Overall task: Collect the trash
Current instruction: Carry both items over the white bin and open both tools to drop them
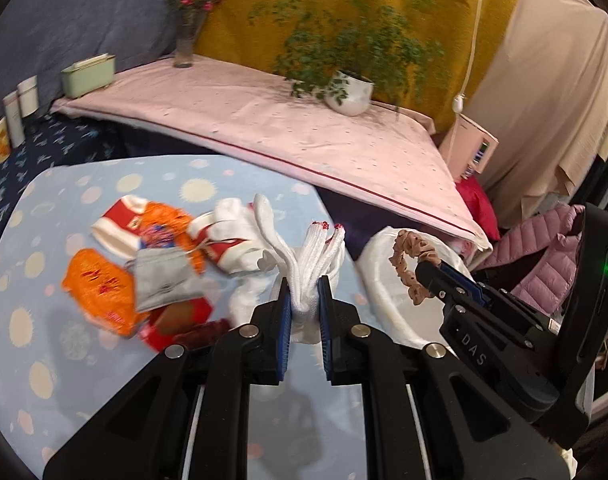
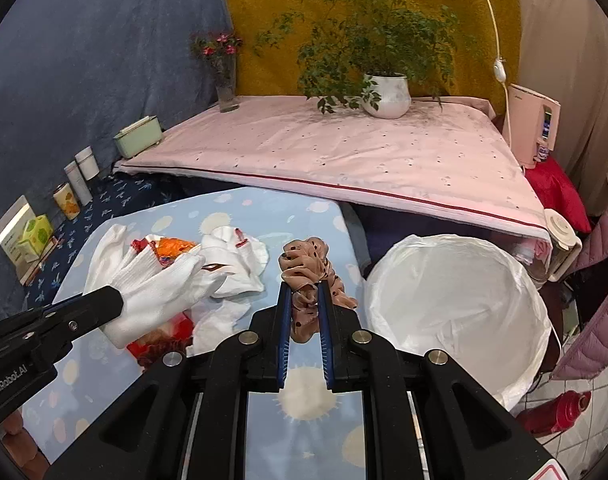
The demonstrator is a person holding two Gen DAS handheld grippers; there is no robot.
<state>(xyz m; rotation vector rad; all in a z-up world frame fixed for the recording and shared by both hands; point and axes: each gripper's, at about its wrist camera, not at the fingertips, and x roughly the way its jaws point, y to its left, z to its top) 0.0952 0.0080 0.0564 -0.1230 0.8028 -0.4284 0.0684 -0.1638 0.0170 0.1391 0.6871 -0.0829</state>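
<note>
My left gripper [image 1: 305, 300] clamped on limp white glove [image 1: 317, 256]; right gripper [image 2: 305, 304] pinching soft, light scrunchie [image 2: 309, 276] mid-fabric beside lined trash bin [image 2: 455, 300].

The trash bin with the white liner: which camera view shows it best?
The right wrist view: the trash bin shows its whole open mouth and white liner there, beside the table. The left wrist view shows only part of its rim, with the right tool and its scrunchie in front.
</note>
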